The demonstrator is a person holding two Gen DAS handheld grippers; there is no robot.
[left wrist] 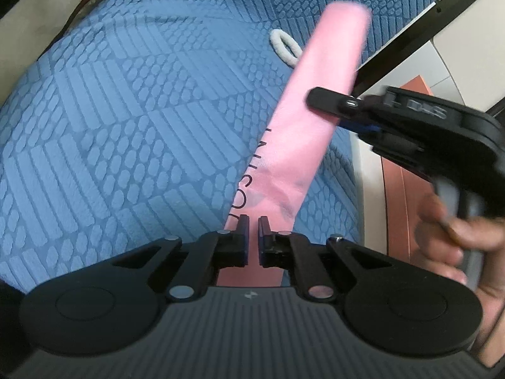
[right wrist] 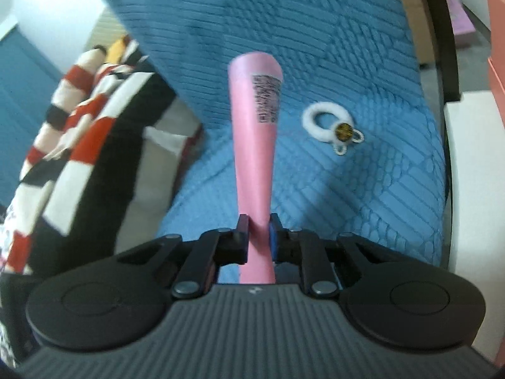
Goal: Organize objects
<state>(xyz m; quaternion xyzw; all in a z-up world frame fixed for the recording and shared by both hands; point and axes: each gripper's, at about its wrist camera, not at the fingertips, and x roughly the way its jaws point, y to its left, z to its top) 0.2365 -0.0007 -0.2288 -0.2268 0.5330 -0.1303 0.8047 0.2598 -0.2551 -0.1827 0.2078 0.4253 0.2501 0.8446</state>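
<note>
Claws both on the pink tube (left wrist: 311, 101): left claw (left wrist: 253, 225) clenched on one end, right claw (right wrist: 258, 222) clamped on the other end w/ pads (right wrist: 242, 225) squeezing it, tube held up above the blue textured cover (left wrist: 132, 120). Barcode label (right wrist: 268, 99) faces the right wrist cam, black lettering runs along the tube in the left one. White ring w/ gold charm (right wrist: 326, 124) lies on the cover just beside the tube; striped red/black/white cloth (right wrist: 85, 132) sits off to the side.

My matt black plastic jaws pinch a smooth pink tube (right wrist: 255, 145); the blue cover (left wrist: 126, 126) is embossed, textured cloth.
</note>
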